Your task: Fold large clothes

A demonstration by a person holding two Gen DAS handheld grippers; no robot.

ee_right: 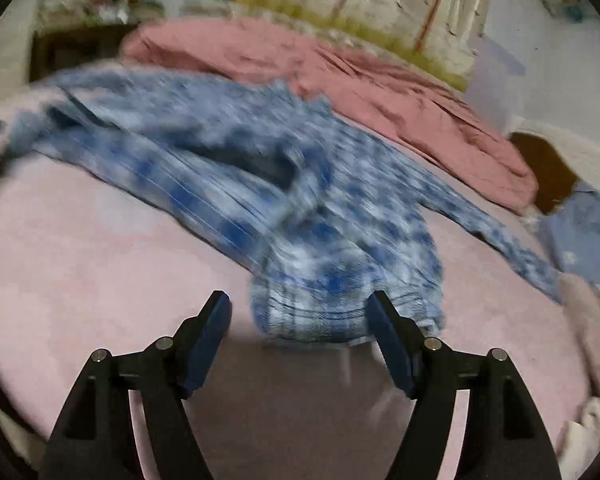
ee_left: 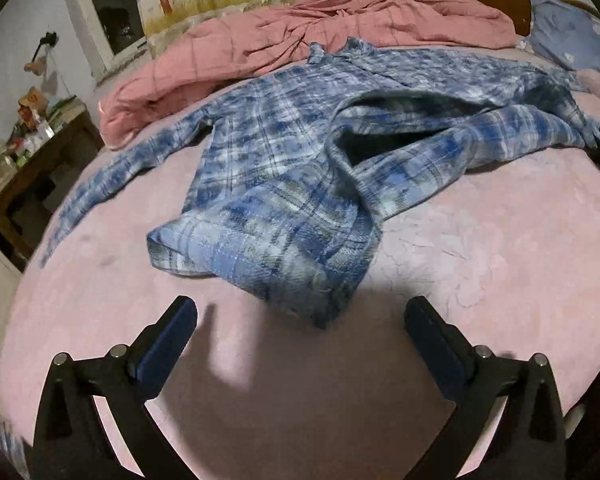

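The left claw (ee_left: 300, 322) is wide open and holds nothing. The right claw (ee_right: 299, 314) is open too, with the hem of the blue checked shirt (ee_left: 292, 160) just between its fingers, not squeezed. Both claws tilt down at the pink bed (ee_left: 480, 280), where the shirt lies rumpled.

The left gripper (ee_left: 301, 312) was built of matte black angular arms, each forking into two struts with triangular cut-outs, and carried flat dark-blue pads (ee_left: 168, 344) on the inner faces of its jaws. Round silver pins (ee_left: 61, 358) sat at the joints, two on each side. The right gripper (ee_right: 299, 308) looked the same: black forked arms, blue pads (ee_right: 392, 344), and silver pins (ee_right: 432, 343).
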